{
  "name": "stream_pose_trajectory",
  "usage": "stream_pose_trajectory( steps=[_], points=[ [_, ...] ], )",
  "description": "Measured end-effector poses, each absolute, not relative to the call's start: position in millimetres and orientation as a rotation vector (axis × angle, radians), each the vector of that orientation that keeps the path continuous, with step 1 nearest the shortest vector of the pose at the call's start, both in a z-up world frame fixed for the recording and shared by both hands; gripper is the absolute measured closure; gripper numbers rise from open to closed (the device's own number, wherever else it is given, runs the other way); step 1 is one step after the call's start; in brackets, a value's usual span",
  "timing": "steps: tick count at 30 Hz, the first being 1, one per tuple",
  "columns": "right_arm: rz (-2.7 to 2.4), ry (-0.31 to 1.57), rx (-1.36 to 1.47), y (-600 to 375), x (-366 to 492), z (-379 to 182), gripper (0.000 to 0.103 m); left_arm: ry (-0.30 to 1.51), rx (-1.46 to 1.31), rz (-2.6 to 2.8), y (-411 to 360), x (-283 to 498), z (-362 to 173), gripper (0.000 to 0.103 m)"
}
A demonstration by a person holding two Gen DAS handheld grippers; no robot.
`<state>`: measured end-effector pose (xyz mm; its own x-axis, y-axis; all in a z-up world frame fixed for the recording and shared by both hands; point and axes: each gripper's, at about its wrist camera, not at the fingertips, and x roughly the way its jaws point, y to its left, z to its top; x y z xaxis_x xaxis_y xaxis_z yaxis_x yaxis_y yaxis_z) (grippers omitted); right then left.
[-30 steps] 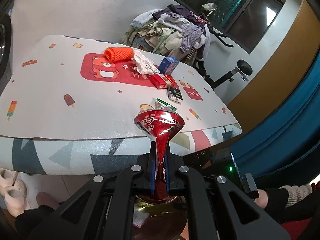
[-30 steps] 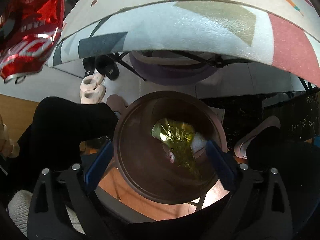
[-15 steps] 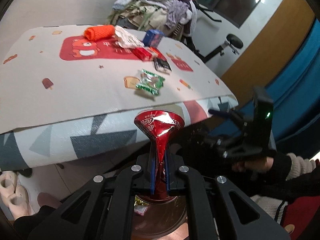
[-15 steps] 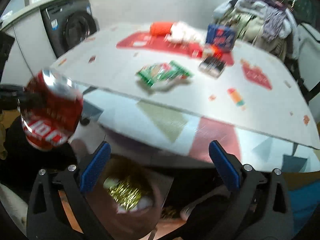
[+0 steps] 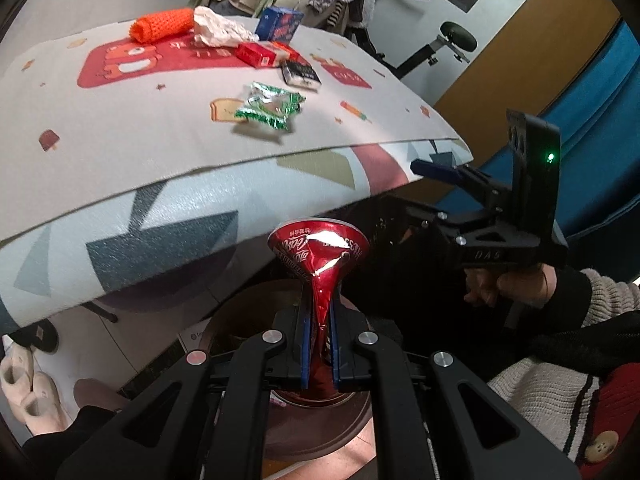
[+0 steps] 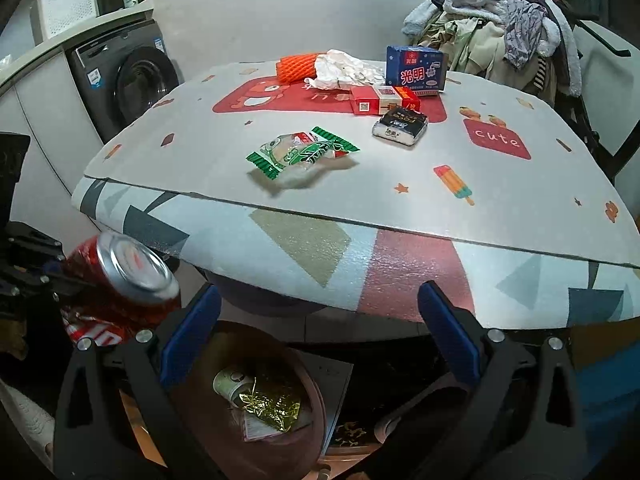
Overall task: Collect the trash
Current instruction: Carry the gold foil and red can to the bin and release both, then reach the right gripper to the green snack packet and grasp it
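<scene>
My left gripper [image 5: 319,354] is shut on a crushed red cola can [image 5: 320,248], held below the table edge above the brown trash bin [image 5: 320,432]. The can also shows in the right wrist view [image 6: 120,284]. My right gripper [image 6: 320,332] is open and empty, above the bin [image 6: 304,384], which holds a gold wrapper [image 6: 268,404] and a cup. It shows from the side in the left wrist view [image 5: 436,170]. On the table lie a green snack wrapper [image 6: 304,152], a black-and-white packet [image 6: 400,126], red cigarette boxes [image 6: 380,100], crumpled white paper [image 6: 344,70], an orange foam net [image 6: 298,68] and a blue carton [image 6: 416,68].
The table [image 6: 400,256] has a patterned mat hanging over its front edge. A washing machine [image 6: 132,84] stands at left, a clothes pile [image 6: 504,36] behind the table. Slippers [image 5: 24,380] lie on the floor. The person's legs are beside the bin.
My right gripper has tilted up from looking down into the bin to facing the tabletop. My left gripper has lowered the can below the table edge, over the bin.
</scene>
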<state>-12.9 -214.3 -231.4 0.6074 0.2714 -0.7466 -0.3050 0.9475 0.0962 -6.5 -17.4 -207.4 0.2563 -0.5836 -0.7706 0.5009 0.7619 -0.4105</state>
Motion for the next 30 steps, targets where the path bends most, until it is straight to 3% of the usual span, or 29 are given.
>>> stream_pose_trajectory(
  steps=[8, 10, 12, 17, 21, 30],
  points=[
    [0.303, 0.848, -0.003, -223, -12, -231, 0.006, 1.119, -0.044, -0.788, -33, -9, -220, 0.095],
    [0.296, 0.851, 0.013, -226, -11, -231, 0.006, 1.109, -0.027, -0.805, -38, -11, -221, 0.088],
    [0.291, 0.855, 0.025, -228, -10, -232, 0.006, 1.077, -0.006, -0.814, -41, -13, -219, 0.04],
    [0.288, 0.859, 0.041, -231, -9, -233, 0.006, 0.927, 0.024, -0.739, -33, -16, -194, 0.018],
    [0.29, 0.863, 0.041, -230, -8, -234, 0.006, 0.851, 0.002, -0.602, -12, -5, -178, 0.011],
    [0.287, 0.865, 0.046, -229, -6, -234, 0.006, 0.77, -0.072, -0.389, 41, 20, -157, 0.008]
  ],
)
